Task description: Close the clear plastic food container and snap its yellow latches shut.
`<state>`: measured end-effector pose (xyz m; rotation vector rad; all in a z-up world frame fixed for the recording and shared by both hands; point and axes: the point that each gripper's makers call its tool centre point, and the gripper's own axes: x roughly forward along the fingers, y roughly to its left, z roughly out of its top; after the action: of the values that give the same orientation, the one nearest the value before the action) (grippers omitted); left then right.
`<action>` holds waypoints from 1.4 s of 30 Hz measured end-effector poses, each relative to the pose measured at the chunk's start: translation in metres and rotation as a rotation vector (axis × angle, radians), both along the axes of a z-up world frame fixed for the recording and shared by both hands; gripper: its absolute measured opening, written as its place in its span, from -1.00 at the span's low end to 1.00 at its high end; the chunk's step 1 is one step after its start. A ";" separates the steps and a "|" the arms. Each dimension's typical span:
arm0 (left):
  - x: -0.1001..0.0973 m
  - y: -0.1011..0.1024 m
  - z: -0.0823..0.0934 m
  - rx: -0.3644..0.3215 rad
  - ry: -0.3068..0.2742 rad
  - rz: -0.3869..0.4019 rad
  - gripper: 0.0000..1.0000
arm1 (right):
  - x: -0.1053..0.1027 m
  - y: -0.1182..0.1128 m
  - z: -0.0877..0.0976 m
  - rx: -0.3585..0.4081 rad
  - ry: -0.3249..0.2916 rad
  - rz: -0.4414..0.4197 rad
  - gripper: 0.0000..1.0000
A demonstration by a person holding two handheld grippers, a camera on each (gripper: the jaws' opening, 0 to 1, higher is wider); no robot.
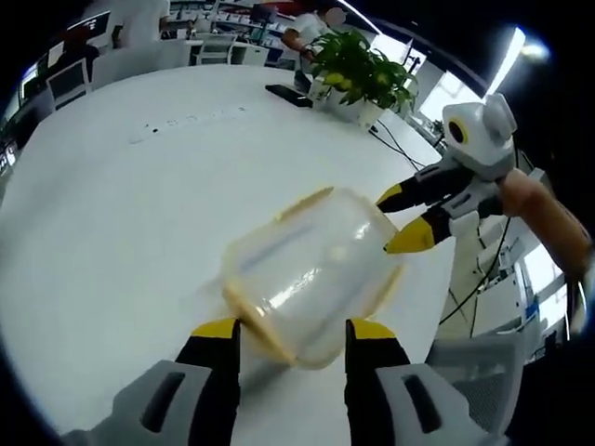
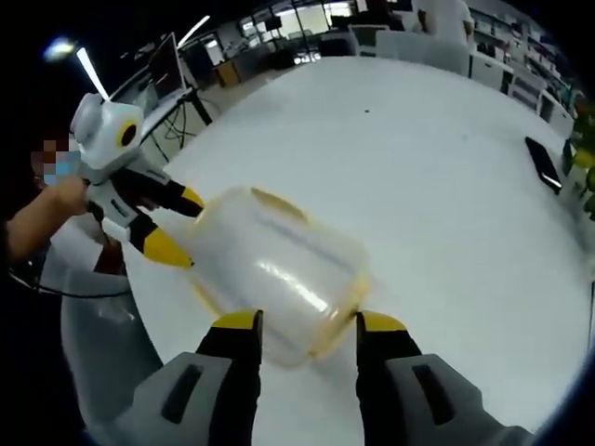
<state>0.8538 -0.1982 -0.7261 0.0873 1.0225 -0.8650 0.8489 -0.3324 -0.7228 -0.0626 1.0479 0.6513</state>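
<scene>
The clear plastic food container with yellow latches (image 1: 311, 279) (image 2: 274, 274) lies on the round white bench (image 1: 112, 214) (image 2: 437, 186), nothing visible inside. The left tool (image 1: 291, 336) (image 2: 178, 226) spreads wide at one end, the right tool (image 2: 307, 327) (image 1: 400, 221) at the other, neither gripping.

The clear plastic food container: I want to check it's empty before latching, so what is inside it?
Nothing shows inside the clear plastic food container; the round white table shows through its walls. Glare and the yellow latches hide some corners.
</scene>
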 end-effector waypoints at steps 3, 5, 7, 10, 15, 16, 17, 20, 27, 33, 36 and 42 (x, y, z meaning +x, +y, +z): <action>0.001 0.000 0.000 -0.007 -0.002 0.019 -0.28 | 0.000 0.001 0.000 -0.007 0.006 0.007 -0.31; 0.002 0.000 0.000 -0.014 0.013 0.054 -0.33 | 0.000 0.002 -0.001 -0.011 0.014 0.006 -0.33; 0.003 -0.001 -0.001 -0.015 0.018 0.061 -0.36 | 0.000 0.002 -0.001 -0.008 0.020 -0.002 -0.34; -0.002 0.003 0.004 -0.017 0.051 0.069 -0.42 | -0.004 0.003 -0.003 0.032 0.045 -0.022 -0.38; 0.002 -0.002 -0.001 0.009 0.058 0.070 -0.41 | -0.003 0.002 -0.003 0.035 0.033 -0.041 -0.38; 0.003 -0.002 -0.001 0.006 0.057 0.073 -0.41 | -0.002 0.003 -0.003 0.036 0.032 -0.044 -0.38; 0.005 -0.003 0.000 -0.002 0.036 0.074 -0.41 | -0.002 0.002 -0.003 0.036 0.032 -0.045 -0.37; 0.003 -0.002 0.000 -0.004 0.032 0.075 -0.41 | -0.002 0.003 -0.002 0.036 0.033 -0.056 -0.37; 0.003 -0.001 0.000 -0.008 0.030 0.074 -0.40 | -0.003 0.002 -0.001 0.038 0.033 -0.068 -0.36; 0.000 0.001 0.000 -0.010 0.030 0.074 -0.40 | -0.005 0.004 -0.001 0.037 0.034 -0.073 -0.36; -0.001 0.003 0.000 -0.010 0.029 0.075 -0.40 | -0.006 0.007 -0.001 0.039 0.034 -0.074 -0.36; -0.004 0.008 0.000 -0.007 0.035 0.074 -0.39 | -0.009 0.011 -0.001 0.040 0.032 -0.076 -0.36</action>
<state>0.8497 -0.1904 -0.7261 0.0284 1.0485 -0.8055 0.8394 -0.3216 -0.7238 0.0221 1.0624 0.6060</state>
